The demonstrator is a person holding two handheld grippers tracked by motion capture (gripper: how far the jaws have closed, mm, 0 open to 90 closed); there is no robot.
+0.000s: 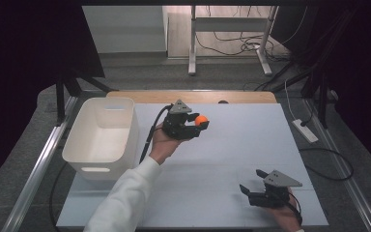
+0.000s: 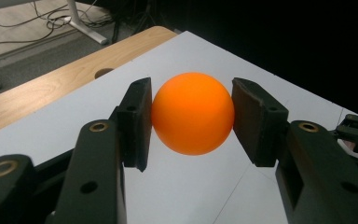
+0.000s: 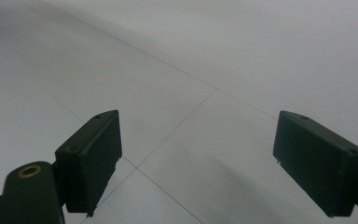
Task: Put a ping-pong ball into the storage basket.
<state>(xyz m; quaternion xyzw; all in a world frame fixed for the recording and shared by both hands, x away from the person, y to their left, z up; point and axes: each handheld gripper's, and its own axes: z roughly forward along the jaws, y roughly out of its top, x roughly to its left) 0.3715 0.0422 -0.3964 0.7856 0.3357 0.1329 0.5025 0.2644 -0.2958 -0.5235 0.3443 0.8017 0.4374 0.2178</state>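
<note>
An orange ball (image 2: pixel 192 113) is pinched between the two black pads of my left gripper (image 2: pixel 192 123), which is shut on it. From above, that left gripper (image 1: pixel 199 124) hangs over the middle of the white table top, just right of the bin, with the orange ball (image 1: pixel 201 120) at its tips. My right gripper (image 1: pixel 252 183) rests low near the table's front right corner, pointing left. In its own view the right gripper (image 3: pixel 198 165) stands wide open with bare table between the jaws.
A white plastic bin (image 1: pixel 102 137) stands at the table's left side, open and hollow. A wooden strip (image 1: pixel 193 97) runs along the table's far edge. Cables and a power strip (image 1: pixel 305 130) lie on the floor to the right.
</note>
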